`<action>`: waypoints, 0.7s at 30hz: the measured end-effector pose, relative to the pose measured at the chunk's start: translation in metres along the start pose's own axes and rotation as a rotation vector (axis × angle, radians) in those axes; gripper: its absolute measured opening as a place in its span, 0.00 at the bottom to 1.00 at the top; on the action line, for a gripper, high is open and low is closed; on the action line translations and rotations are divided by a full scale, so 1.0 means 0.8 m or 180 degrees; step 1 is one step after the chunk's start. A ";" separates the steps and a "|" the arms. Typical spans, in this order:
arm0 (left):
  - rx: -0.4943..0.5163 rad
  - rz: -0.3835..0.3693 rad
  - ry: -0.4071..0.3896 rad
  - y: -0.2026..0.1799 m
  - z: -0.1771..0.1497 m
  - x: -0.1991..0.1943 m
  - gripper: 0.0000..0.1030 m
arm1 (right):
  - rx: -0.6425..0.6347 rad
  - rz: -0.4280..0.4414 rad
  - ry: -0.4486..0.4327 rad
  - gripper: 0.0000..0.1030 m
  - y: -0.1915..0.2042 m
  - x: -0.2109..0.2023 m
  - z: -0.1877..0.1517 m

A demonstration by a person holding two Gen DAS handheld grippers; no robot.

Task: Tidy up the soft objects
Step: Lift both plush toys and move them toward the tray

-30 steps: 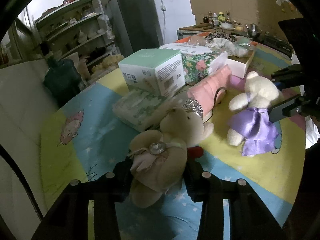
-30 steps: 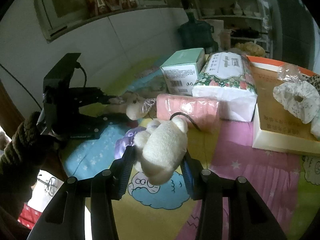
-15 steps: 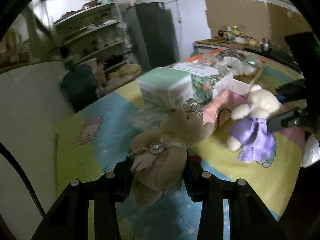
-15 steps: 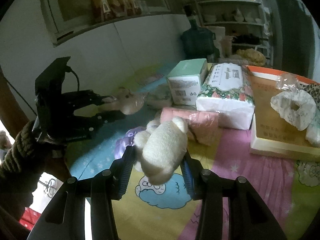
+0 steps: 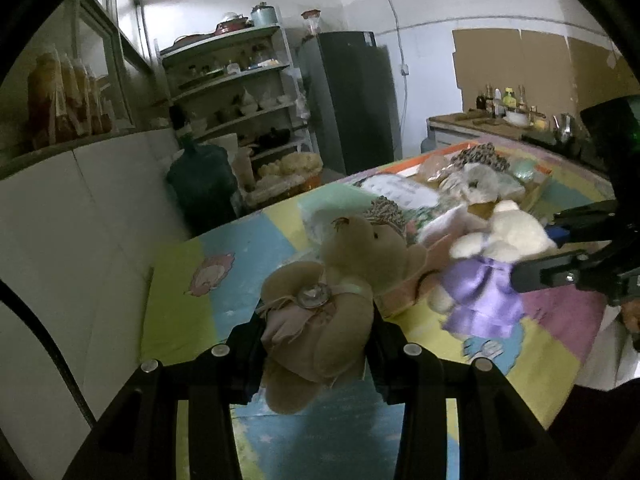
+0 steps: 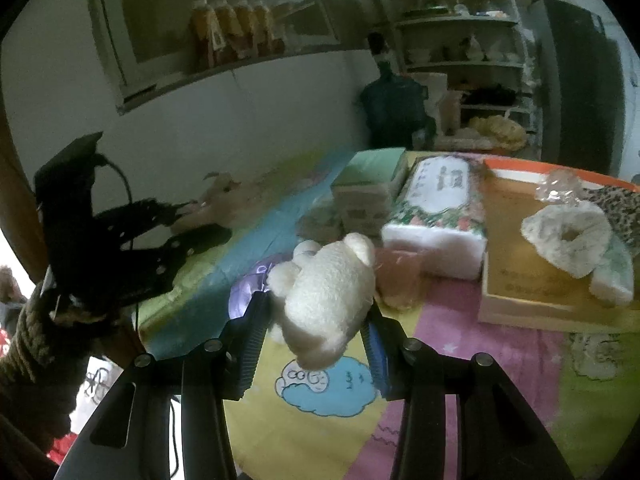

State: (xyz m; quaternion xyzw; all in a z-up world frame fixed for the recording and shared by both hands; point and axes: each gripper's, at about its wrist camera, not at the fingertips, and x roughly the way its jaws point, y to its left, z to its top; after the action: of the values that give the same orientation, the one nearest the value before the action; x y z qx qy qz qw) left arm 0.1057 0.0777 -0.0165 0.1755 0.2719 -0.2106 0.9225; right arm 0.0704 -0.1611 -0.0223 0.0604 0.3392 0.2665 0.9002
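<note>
My left gripper point(image 5: 316, 344) is shut on a tan teddy bear point(image 5: 332, 292) that wears a small crown and a pink dress, and holds it above the colourful table mat point(image 5: 240, 280). The right gripper point(image 6: 316, 320) is shut on a white teddy bear point(image 6: 324, 288) in a purple dress, also lifted off the mat. From the left wrist view the white bear point(image 5: 500, 248) hangs to the right, held by the right gripper point(image 5: 560, 248). In the right wrist view the left gripper point(image 6: 200, 220) with the tan bear point(image 6: 224, 200) shows at the left, blurred.
On the table stand a green box point(image 6: 368, 188), a floral tissue pack point(image 6: 436, 208), a pink roll point(image 6: 400, 276) and an open cardboard box point(image 6: 520, 272) holding scrunchies point(image 6: 568, 236). Shelves point(image 5: 240, 92), a dark fridge point(image 5: 352, 96) and a water jug point(image 5: 200, 184) stand behind.
Both grippers have risen with their bears. The left one has lifted and tilted more, so the table lies lower in its view and more of the room shows.
</note>
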 end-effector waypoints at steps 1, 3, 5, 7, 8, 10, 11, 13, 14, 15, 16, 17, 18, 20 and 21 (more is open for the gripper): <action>-0.0011 0.0002 -0.0006 -0.006 0.002 -0.003 0.42 | 0.0010 -0.0009 -0.0023 0.45 -0.002 -0.004 0.001; -0.0062 -0.0002 -0.0018 -0.015 0.005 -0.005 0.42 | 0.0033 -0.0036 -0.0071 0.45 -0.007 -0.011 0.002; -0.0142 -0.0018 -0.0028 -0.022 0.008 -0.006 0.42 | 0.0049 -0.0069 -0.0110 0.45 -0.012 -0.018 0.003; -0.0205 -0.0028 -0.0030 -0.028 0.011 -0.006 0.42 | 0.0069 -0.0111 -0.0152 0.45 -0.017 -0.026 0.005; -0.0229 -0.0035 -0.0034 -0.029 0.013 -0.005 0.42 | 0.0080 -0.0130 -0.0171 0.45 -0.020 -0.030 0.005; -0.0262 -0.0049 -0.0049 -0.035 0.016 -0.003 0.42 | 0.0106 -0.0177 -0.0213 0.45 -0.027 -0.038 0.006; -0.0275 -0.0055 -0.0054 -0.038 0.018 -0.002 0.42 | 0.0117 -0.0205 -0.0232 0.45 -0.030 -0.041 0.007; -0.0307 -0.0073 -0.0072 -0.043 0.022 0.000 0.42 | 0.0140 -0.0262 -0.0270 0.45 -0.037 -0.048 0.007; -0.0322 -0.0081 -0.0079 -0.045 0.023 0.001 0.42 | 0.0158 -0.0291 -0.0289 0.45 -0.041 -0.053 0.006; -0.0332 -0.0089 -0.0089 -0.047 0.025 0.002 0.42 | 0.0172 -0.0307 -0.0302 0.45 -0.045 -0.056 0.006; -0.0332 -0.0087 -0.0100 -0.051 0.028 0.002 0.42 | 0.0189 -0.0325 -0.0318 0.45 -0.049 -0.060 0.006; -0.0329 -0.0077 -0.0110 -0.055 0.031 0.003 0.42 | 0.0210 -0.0350 -0.0336 0.45 -0.054 -0.064 0.005; -0.0332 -0.0074 -0.0115 -0.058 0.033 0.005 0.42 | 0.0222 -0.0364 -0.0347 0.45 -0.058 -0.066 0.005; -0.0363 -0.0110 -0.0129 -0.063 0.038 0.007 0.42 | 0.0255 -0.0401 -0.0378 0.45 -0.066 -0.073 0.005; -0.0377 -0.0137 -0.0140 -0.067 0.041 0.007 0.42 | 0.0266 -0.0417 -0.0391 0.45 -0.070 -0.075 0.005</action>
State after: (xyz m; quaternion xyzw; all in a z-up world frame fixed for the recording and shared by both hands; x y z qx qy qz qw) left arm 0.0983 0.0159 -0.0052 0.1101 0.2672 -0.2178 0.9322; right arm 0.0598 -0.2395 -0.0003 0.0917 0.2974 0.1884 0.9315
